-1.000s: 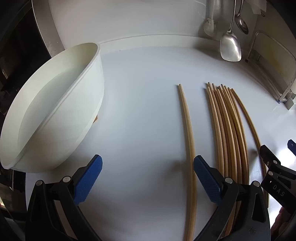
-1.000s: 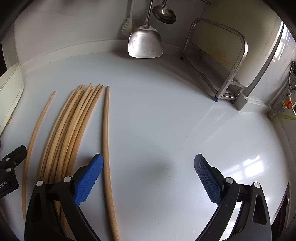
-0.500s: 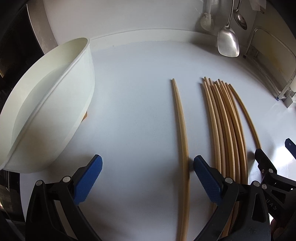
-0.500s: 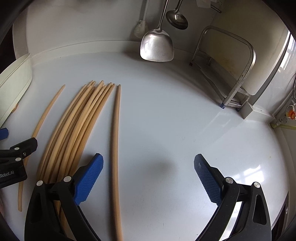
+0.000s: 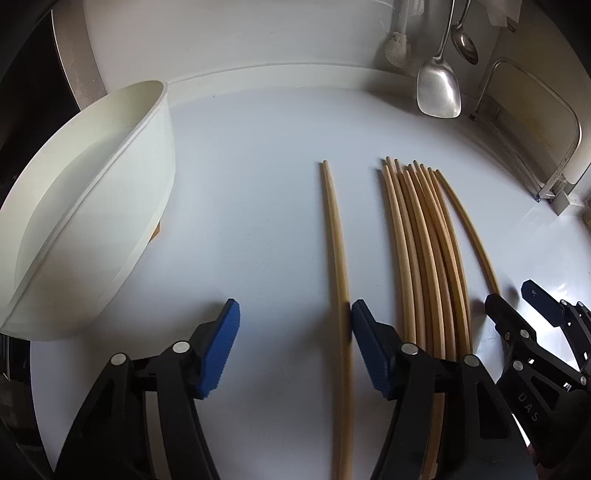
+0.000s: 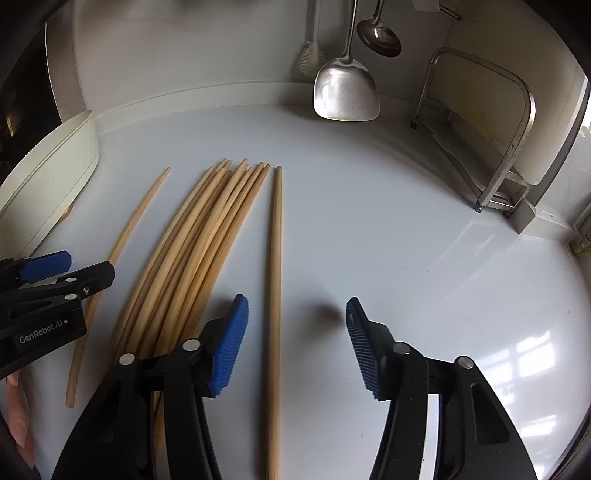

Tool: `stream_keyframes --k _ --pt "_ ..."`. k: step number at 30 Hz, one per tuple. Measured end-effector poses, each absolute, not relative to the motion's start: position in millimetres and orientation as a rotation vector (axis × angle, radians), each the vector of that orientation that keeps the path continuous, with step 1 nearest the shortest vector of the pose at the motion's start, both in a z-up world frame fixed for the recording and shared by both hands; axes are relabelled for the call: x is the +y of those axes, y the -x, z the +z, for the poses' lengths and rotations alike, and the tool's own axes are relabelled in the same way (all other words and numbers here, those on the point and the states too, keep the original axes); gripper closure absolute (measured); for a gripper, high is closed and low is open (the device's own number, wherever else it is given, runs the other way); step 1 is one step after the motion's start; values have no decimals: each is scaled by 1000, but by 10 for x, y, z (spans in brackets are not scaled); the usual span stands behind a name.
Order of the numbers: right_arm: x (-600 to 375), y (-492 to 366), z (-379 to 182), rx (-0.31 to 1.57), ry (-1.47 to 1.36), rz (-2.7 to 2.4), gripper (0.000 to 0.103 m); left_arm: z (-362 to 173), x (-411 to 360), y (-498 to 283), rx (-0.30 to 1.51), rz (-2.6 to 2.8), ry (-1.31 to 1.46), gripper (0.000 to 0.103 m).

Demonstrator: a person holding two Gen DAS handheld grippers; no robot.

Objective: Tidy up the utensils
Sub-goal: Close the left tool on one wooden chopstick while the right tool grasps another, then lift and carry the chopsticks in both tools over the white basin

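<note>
White tabletop (image 5: 258, 155) against a white wall, kitchen corner. Hung on wall: one steel spatula (image 6: 346, 94), one ladle (image 6: 379, 35), one brush (image 6: 312, 55); all three also in left view. Metal rack (image 6: 517, 147) at right, full frame seen only in right view; left view gives just its edge. White bowl (image 5: 92, 206) at left, whole in left view, only a slice in right view. Chopsticks: one bundle (image 6: 199, 243) of roughly nine, exact count unclear where they overlap; plus two singles. Left single chopstick (image 5: 338, 258) lying apart from bundle on bowl side; right single chopstick (image 6: 274, 295) just beside bundle on rack side. Left gripper (image 5: 293, 347) low over tabletop, jaws closing, still apart, left single between them right against the right pad (image 5: 369, 350), left pad clear of it. Right gripper (image 6: 295, 343) jaws closing, still apart, right single between them nearer the left pad (image 6: 229, 343), not touching either. Each view catches the other gripper at its edge. Bit of a hand (image 6: 18, 417) only in right view, bottom-left.
</note>
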State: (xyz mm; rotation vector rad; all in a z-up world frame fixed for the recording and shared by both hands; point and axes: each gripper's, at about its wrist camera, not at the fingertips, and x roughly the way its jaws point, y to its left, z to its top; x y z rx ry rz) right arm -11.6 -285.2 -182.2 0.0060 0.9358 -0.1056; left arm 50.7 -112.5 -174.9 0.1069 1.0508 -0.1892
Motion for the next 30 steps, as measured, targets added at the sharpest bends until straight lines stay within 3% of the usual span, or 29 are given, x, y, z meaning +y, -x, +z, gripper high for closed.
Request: stream_keyframes --k 3,5,6,18,30 --pt "-2820 100 -1812 943 -25 -67 72 -1735 -1147 -503 1046 -195 -104 70" --pt "-2748 100 -1802 942 3 -48 94 -1733 -1171 -492 1045 -208 -105 92" --pt "-2714 105 -1799 942 18 -50 97 -1734 -1186 -487 1046 -216 -108 95" --pt "-2868 206 -1648 943 -100 -32 97 -1629 -1192 -397 1071 -230 -77 96" --pt "-2780 170 -930 898 -130 44 97 -720 -785 -229 1005 -195 5 96"
